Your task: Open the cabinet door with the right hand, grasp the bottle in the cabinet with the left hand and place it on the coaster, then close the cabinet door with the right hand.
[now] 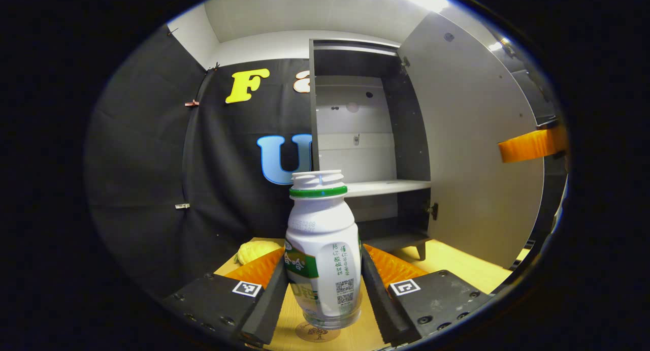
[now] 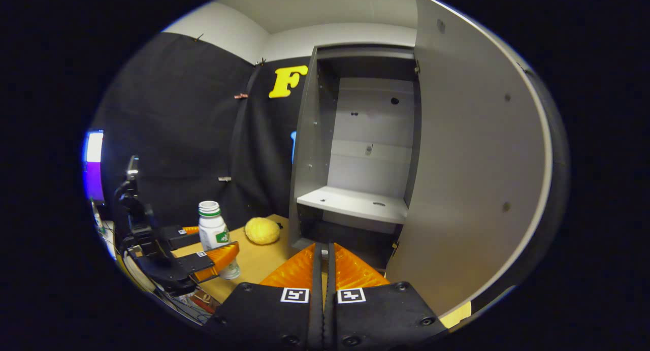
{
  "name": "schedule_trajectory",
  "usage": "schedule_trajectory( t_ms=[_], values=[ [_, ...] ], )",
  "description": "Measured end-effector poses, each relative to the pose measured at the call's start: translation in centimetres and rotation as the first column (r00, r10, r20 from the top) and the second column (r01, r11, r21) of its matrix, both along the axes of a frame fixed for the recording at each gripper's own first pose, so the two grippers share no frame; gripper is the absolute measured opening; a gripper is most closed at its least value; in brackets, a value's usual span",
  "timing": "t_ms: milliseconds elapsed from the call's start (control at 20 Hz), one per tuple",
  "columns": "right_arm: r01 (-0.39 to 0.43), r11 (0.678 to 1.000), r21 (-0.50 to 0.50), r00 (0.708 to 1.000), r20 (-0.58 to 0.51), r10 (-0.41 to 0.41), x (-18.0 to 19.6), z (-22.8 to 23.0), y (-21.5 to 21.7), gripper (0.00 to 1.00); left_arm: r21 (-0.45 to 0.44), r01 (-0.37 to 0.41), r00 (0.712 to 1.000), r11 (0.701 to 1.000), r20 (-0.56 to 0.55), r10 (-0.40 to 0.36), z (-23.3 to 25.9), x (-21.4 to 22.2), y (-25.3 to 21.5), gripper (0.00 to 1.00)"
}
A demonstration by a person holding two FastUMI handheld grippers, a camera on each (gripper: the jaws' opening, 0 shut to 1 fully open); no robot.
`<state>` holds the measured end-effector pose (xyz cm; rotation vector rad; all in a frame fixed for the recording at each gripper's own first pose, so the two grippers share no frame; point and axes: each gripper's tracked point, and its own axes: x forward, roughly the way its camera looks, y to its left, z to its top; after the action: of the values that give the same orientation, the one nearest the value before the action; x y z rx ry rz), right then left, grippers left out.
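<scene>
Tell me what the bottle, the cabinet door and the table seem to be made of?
The bottle looks like glossy white plastic: light glints on its rounded shoulder, and a printed label wraps it. The cabinet door looks like grey laminated board with a matte, even face and small screw heads; it could be painted wood. The table looks like pale wood or wood-look laminate, smooth and yellowish.

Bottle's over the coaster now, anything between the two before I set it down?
Nothing visible. The bottle hangs between the left gripper fingers just above the coaster; bare table surrounds it. The yellow object lies off to the side.
</scene>
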<state>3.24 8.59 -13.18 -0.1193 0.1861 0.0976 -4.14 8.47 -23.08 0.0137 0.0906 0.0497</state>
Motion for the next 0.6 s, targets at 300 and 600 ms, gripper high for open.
schedule_trajectory(
  t_ms=[300, 600],
  values=[
    [0.006, 1.0, -0.016, 0.993, -0.12, -0.008, 2.4, -8.9, 1.6, 0.06, 0.005, -0.037, 0.999, 0.999, -0.002, 0.037, -9.7, 0.3, 2.3, 0.77],
    [0.049, 0.996, 0.072, 0.958, -0.286, -0.027, 2.7, -15.5, 2.0, 0.06, 0.03, 0.013, 1.0, 0.999, 0.004, -0.013, -14.5, 2.0, 1.2, 0.78]
  ],
)
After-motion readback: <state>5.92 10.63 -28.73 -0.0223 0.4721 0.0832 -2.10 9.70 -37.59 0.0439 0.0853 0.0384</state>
